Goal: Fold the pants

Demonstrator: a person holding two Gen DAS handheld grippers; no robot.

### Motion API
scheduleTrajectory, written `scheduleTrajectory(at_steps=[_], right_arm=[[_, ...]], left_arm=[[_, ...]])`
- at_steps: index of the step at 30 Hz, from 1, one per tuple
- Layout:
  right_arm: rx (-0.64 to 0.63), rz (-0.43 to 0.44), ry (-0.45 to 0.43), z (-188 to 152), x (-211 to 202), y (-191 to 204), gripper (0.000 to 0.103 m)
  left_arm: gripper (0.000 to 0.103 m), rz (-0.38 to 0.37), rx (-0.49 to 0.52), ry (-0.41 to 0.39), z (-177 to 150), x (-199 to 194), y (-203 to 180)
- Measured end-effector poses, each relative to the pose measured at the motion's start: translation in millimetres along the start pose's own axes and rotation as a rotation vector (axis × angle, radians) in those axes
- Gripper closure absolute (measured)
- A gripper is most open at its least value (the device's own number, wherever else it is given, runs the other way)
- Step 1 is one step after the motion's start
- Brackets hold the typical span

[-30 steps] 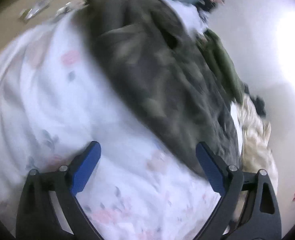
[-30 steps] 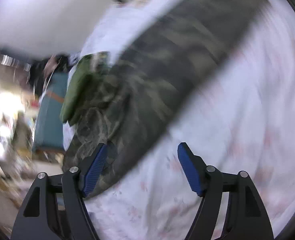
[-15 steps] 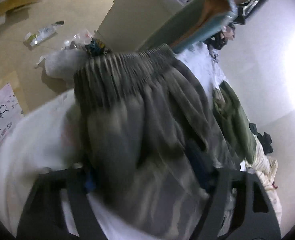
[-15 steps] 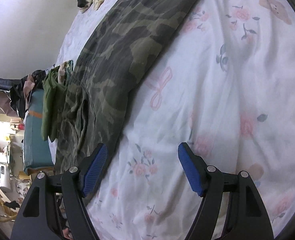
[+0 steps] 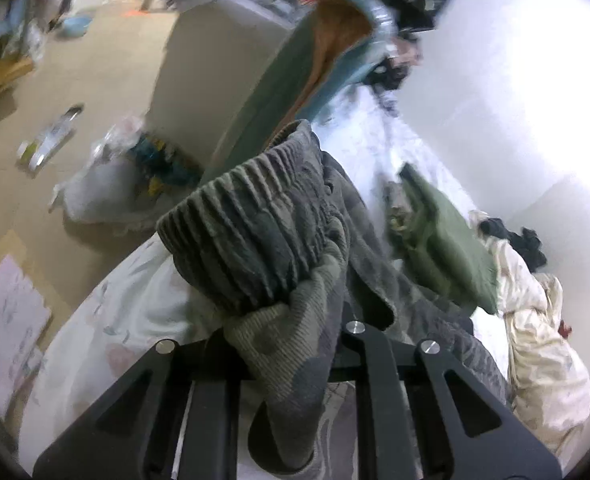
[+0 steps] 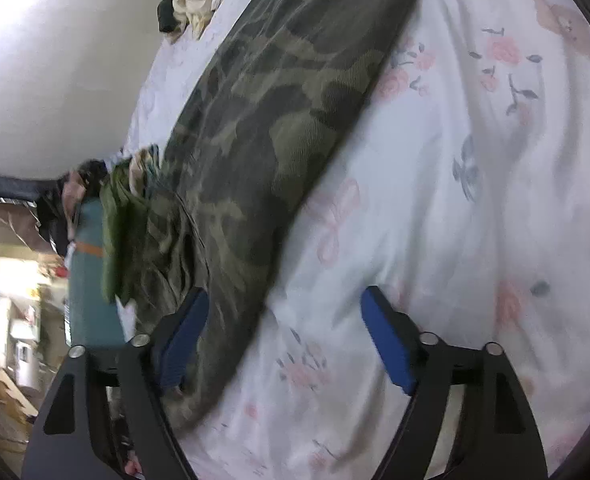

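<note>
The camouflage pants (image 6: 279, 120) lie stretched out along a white floral bedsheet (image 6: 455, 200). In the left wrist view their ribbed elastic waistband (image 5: 255, 216) is bunched up and raised off the sheet (image 5: 135, 300). My left gripper (image 5: 287, 332) is closing, its jaws pinched on that waistband fabric, which hides the pads. My right gripper (image 6: 285, 332) hovers low over the pants' near edge and its jaws are opening. The blue left pad (image 6: 183, 332) sits over the camouflage cloth, the right pad (image 6: 387, 340) over bare sheet, and neither presses on it.
A green garment (image 5: 447, 240) and a cream garment (image 5: 543, 360) lie beside the pants near the white wall. A teal case (image 5: 295, 72) leans at the bed's end. On the floor are a white bag (image 5: 103, 192) and litter.
My left gripper went from wide open over the pants to shut on the waistband and lifted it. The right gripper sank toward the pants' edge and its jaws spread a little.
</note>
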State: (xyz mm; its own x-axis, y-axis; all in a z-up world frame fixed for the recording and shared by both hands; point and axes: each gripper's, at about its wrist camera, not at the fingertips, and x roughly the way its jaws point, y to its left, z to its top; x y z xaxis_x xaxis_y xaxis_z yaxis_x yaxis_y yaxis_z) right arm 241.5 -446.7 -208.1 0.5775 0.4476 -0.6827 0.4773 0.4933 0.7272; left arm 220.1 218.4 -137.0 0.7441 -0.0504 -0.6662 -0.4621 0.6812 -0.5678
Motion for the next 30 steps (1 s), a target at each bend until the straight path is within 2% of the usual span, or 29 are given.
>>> scheduleTrajectory(at_steps=[2,4,6,9,11,13,16,17,18,21,23,25,26,28,30], right_arm=[[0.015,0.035,0.008,11,7,-4,0.019],[0.036,0.073,-0.026,30,9,-9,0.019],[0.047,0.108,-0.094,59,4,-17,0.021],[0.055,0.113,-0.213,112,-11,-34,0.024],[0.058,0.112,-0.282,146,-21,-46,0.031],[0.044,0.077,-0.346,181,-31,-60,0.051],[0.048,0.054,-0.419,216,-39,-80,0.067],[0.049,0.054,-0.423,222,-39,-84,0.073],[0.048,0.028,-0.435,230,-40,-87,0.084],[0.002,-0.04,-0.46,242,-48,-81,0.1],[-0.082,-0.072,-0.475,245,-59,-65,0.102],[-0.151,-0.071,-0.494,246,-77,-42,0.103],[-0.177,-0.065,-0.496,245,-85,-33,0.103],[-0.216,-0.069,-0.5,243,-104,-14,0.103],[-0.234,-0.085,-0.493,237,-117,-5,0.103]], left_arm=[[0.091,0.034,-0.012,0.016,-2,5,5],[0.091,0.065,0.021,0.02,-7,9,3],[0.091,0.079,0.035,0.024,-7,9,3],[0.091,0.094,0.064,0.027,-7,10,0],[0.091,0.105,0.076,0.033,-7,11,0],[0.091,0.112,0.083,0.04,-5,14,-2],[0.091,0.072,0.01,0.049,-1,14,4],[0.091,0.073,0.001,0.051,-1,14,4],[0.092,0.087,0.012,0.051,-1,14,2],[0.092,0.11,0.049,0.045,0,13,-7],[0.093,0.076,0.023,0.042,6,5,-10],[0.093,0.005,-0.012,0.034,17,-12,-16],[0.093,-0.008,0.035,0.031,24,-22,-27],[0.093,0.002,0.083,0.031,32,-35,-39],[0.093,0.002,0.076,0.018,43,-54,-39]])
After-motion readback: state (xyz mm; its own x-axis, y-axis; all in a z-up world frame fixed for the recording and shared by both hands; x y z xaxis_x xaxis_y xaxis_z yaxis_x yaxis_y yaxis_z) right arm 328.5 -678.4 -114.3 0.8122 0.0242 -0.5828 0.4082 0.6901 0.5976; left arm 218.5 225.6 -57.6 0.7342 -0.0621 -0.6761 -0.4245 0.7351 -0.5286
